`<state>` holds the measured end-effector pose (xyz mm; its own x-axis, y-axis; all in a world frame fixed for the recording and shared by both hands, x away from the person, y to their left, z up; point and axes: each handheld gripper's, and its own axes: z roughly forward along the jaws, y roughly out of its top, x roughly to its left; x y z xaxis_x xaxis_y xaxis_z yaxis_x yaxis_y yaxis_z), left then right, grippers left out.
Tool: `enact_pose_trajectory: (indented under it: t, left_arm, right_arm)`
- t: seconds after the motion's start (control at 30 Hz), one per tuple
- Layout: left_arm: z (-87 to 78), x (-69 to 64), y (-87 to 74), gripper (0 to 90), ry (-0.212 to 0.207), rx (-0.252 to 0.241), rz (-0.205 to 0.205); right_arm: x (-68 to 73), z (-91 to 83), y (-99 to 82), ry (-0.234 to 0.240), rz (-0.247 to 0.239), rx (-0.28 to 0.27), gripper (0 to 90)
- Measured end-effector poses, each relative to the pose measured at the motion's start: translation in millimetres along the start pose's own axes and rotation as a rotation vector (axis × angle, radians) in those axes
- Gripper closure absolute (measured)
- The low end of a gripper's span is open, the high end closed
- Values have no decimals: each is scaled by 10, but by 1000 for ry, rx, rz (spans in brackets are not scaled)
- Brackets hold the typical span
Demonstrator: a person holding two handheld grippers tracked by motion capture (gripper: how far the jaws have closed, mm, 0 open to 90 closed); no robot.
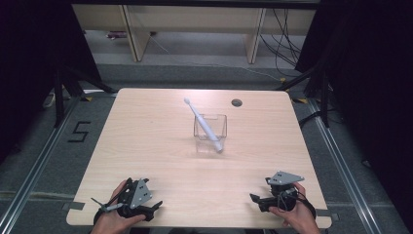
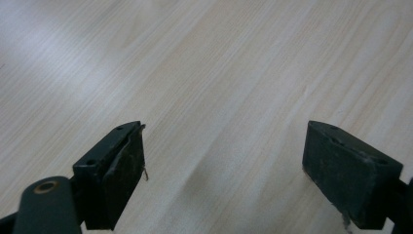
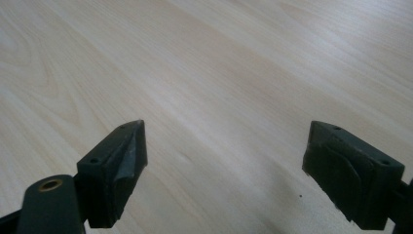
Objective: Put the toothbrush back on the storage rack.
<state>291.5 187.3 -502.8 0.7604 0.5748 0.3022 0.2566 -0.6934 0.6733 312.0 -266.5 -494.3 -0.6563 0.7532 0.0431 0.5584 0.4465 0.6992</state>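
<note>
Light wood table [image 1: 146,146], seen from the high view, rounded corners, person's hands entering at 6 o'clock. Left gripper [image 1: 155,205] at about 7 o'clock of the table, close to the near edge, held in the left hand [image 1: 114,217]; grey three-cornered plate on top, jaws pointing toward 3 o'clock and spread apart. In the left gripper view the left gripper [image 2: 224,161] has its two black jaws wide apart with bare wood grain between them, nothing held. Toward the middle of the table, slightly past centre at roughly 12 to 1 o'clock, stands a clear square cup [image 1: 210,132], upright. A white toothbrush [image 1: 203,123] sits in it, tilted: handle end down at the cup's near right corner, head end leaning out over the rim toward 11 o'clock. Both grippers well apart from cup and brush. Small round grommet hole [image 1: 236,103] in the tabletop at about 1 o'clock, beyond the cup. Right gripper [image 1: 255,199] at about 5 o'clock near the front edge, held in the right hand [image 1: 297,217]; grey plate on top, jaws pointing toward 9 o'clock, parted. In the right gripper view the right gripper [image 3: 224,161] shows its jaws gaping equally wide over bare wood, empty. Beyond the far edge: grey floor, legs of pale furniture, loose cables at 1 o'clock.
</note>
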Motion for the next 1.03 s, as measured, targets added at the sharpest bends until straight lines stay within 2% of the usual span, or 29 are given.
enact_pose_trajectory:
  t: [0.03, 0.13, 0.2, 0.23, 0.3, 0.33, 0.37, 0.5, 0.63, 0.67, 0.7, 0.73, 1.03]
  left_arm:
    - [0, 0, 0, 150, 0, 1, 2]
    - [9, -5, -2, 150, 12, 0, -1]
    - [1, 0, -2, 150, 0, 1, 1]
    - [1, 0, -2, 150, 0, 0, -1]
    - [2, 0, -2, 150, 1, 1, 0]
    - [6, -2, -2, 150, 9, 2, 1]
    - [2, -1, -1, 150, 1, 0, 0]
    - [1, -1, -1, 150, 1, 1, 1]
    - [1, 0, -1, 150, 1, 1, 0]
    - [1, 0, -2, 150, 1, 0, 0]
    - [1, 1, -2, 150, 2, 0, 0]
    - [0, 1, -2, 150, 1, 0, -1]
    - [0, 0, -3, 150, 2, 0, -3]
  right_arm:
    - [-25, 9, -4, -1, -35, -11, 167]
    - [-24, -3, -13, 4, -33, -11, 167]
    - [-19, -10, -16, 2, -24, -10, 167]
    - [-28, -7, -21, -1, -38, -13, 167]
    - [9, -22, -28, 2, 14, 7, 168]
    - [19, -18, -37, 2, 24, 12, 168]
    - [-3, -15, -35, 4, -4, 11, 168]
    - [-27, -8, -33, -3, -45, 1, 168]
    - [-23, -8, -37, -9, -31, -1, 168]
    - [-5, -17, -38, 0, -3, 16, 168]
    - [-7, -16, -38, -1, -7, 15, 167]
    - [-32, -6, -36, -9, -42, -2, 168]
    - [-33, -7, -35, -10, -40, 1, 168]
